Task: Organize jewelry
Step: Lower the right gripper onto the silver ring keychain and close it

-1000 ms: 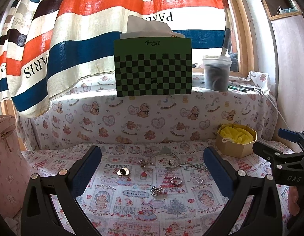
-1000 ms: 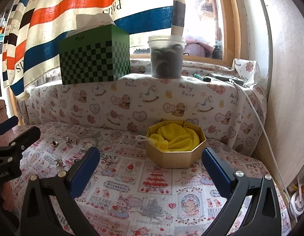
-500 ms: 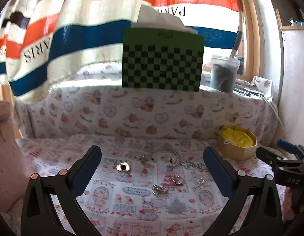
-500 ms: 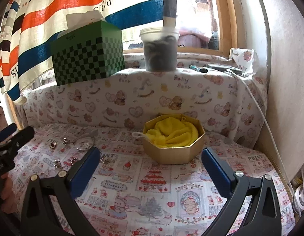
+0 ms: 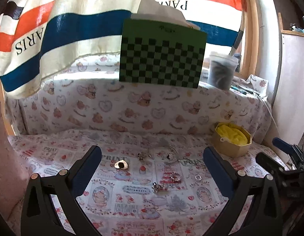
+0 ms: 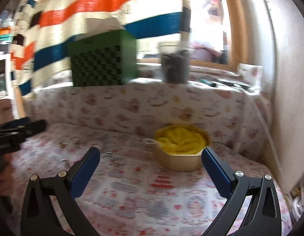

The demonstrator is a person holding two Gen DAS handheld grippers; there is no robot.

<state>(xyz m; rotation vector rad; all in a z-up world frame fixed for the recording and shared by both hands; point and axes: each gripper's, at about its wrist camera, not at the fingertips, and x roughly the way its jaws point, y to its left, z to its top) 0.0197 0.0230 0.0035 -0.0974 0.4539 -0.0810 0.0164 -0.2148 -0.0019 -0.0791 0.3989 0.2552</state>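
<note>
Several small silver jewelry pieces lie on the patterned cloth: a brooch with a dark stone (image 5: pixel 121 165), a bangle (image 5: pixel 170 156), rings (image 5: pixel 175 177) and a cluster (image 5: pixel 157 186). An octagonal gold box (image 5: pixel 230 147) lined with yellow cloth stands to the right; it also shows in the right wrist view (image 6: pixel 179 157). My left gripper (image 5: pixel 152 169) is open and empty above the jewelry. My right gripper (image 6: pixel 151 169) is open and empty, left of the box; that view is blurred. The right gripper also shows at the left wrist view's right edge (image 5: pixel 285 165).
A green checkered tissue box (image 5: pixel 161 53) and a plastic jar (image 5: pixel 222 70) stand on the raised ledge behind. A striped towel (image 5: pixel 53 29) hangs at the back left. A pink bag (image 5: pixel 4 167) is at the left. A wall (image 6: pixel 289 78) closes the right side.
Both grippers have tilted up and drawn back a little, so the jewelry and box sit lower in view. The right wrist view is now motion-blurred. Both stay open.
</note>
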